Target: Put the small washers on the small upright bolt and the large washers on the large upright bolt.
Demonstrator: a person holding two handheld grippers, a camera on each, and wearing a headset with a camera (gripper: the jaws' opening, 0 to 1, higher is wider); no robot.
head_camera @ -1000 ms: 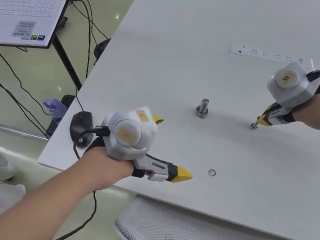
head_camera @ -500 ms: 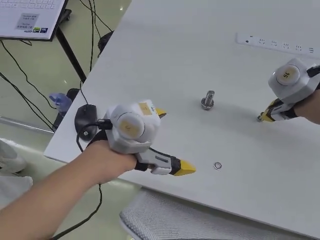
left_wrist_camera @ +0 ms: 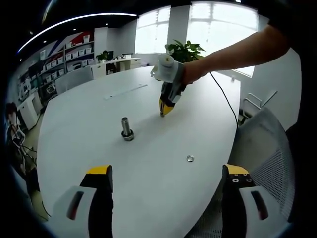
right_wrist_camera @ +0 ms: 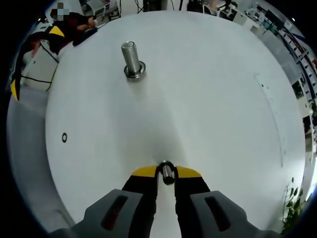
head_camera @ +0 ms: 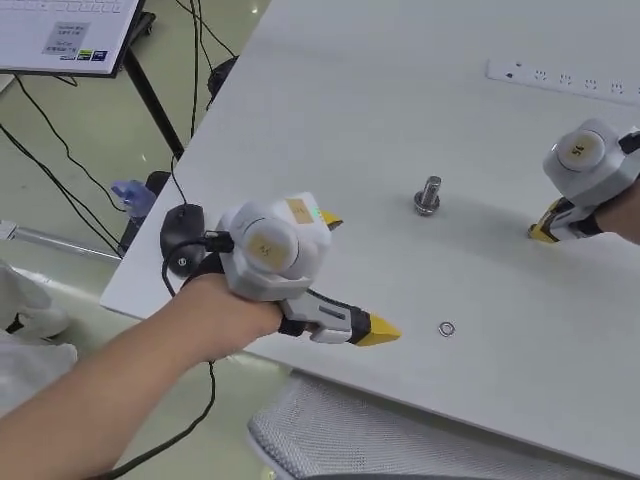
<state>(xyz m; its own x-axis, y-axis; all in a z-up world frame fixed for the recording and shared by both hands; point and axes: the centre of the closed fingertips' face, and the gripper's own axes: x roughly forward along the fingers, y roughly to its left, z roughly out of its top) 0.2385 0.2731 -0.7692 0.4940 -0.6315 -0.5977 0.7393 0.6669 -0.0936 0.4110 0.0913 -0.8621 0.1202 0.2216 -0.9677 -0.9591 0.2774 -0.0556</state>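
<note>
White table (head_camera: 400, 100): at its near edge the left gripper (head_camera: 355, 273) hovers, jaws spread wide, a small washer (head_camera: 447, 328) flat near one tip. Mid-table the large bolt (head_camera: 428, 195) stands upright. Right of it the right gripper (head_camera: 543, 233) clamps the small bolt (right_wrist_camera: 167, 173), clear in the right gripper view, masked by the jaws in the head view. A power strip (head_camera: 560, 80) lies along the far edge.

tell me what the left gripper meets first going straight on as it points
Likely the right gripper, shut on the small bolt; the line runs between the large bolt and the loose washer, though depth is unclear.
</note>
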